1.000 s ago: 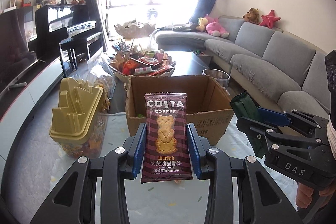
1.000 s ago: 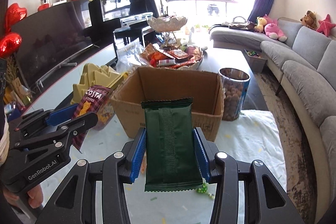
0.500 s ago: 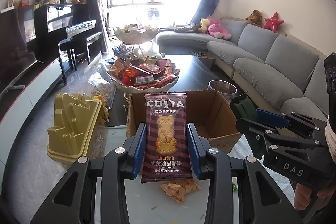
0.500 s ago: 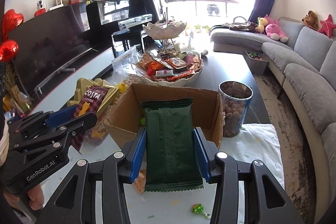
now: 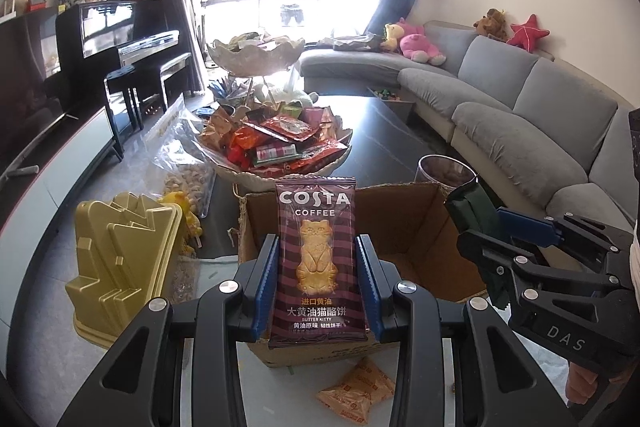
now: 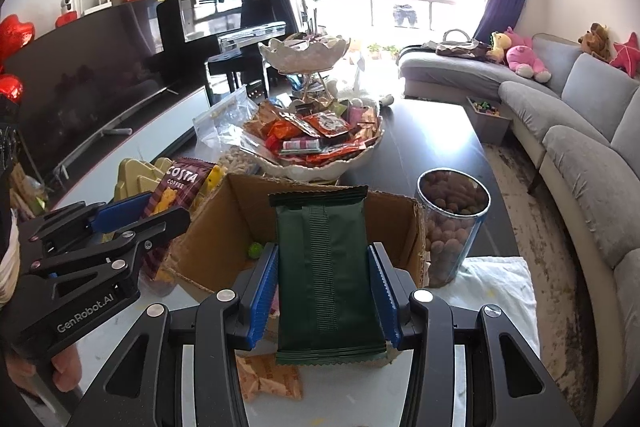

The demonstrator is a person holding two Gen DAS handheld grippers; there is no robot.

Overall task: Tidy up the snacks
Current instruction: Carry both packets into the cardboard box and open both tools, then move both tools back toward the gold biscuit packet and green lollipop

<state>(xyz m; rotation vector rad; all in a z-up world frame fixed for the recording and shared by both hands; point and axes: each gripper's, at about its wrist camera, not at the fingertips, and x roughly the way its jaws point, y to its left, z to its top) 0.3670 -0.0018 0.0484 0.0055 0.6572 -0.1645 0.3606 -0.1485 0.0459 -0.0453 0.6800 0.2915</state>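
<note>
My left gripper point(image 5: 318, 283) is shut on a maroon Costa Coffee biscuit packet point(image 5: 316, 263), held upright. My right gripper point(image 6: 324, 291) is shut on a dark green snack packet point(image 6: 326, 275), also upright. Both packets hang over the near part of an open cardboard box point(image 5: 416, 227) point(image 6: 224, 223), which holds a small green sweet point(image 6: 255, 249). Beyond the box stands a white scalloped bowl point(image 5: 256, 179) point(image 6: 320, 171) heaped with wrapped snacks. In the left wrist view the right gripper point(image 5: 480, 235) shows at the right with its green packet point(image 5: 472, 211). The right wrist view has the left gripper point(image 6: 160, 211) at the left.
A gold house-shaped lid point(image 5: 120, 263) covers a jar left of the box. A clear jar of nuts point(image 6: 450, 227) stands right of it. An orange packet point(image 5: 356, 387) point(image 6: 268, 379) lies on the table below the grippers. A bag of nuts point(image 5: 184, 163), a tiered stand point(image 6: 304, 55) and a grey sofa point(image 5: 520, 119) lie farther off.
Both grippers have moved forward with their packets, from in front of the box to over its near part. The snack bowl looms larger and the orange packet has come into view below.
</note>
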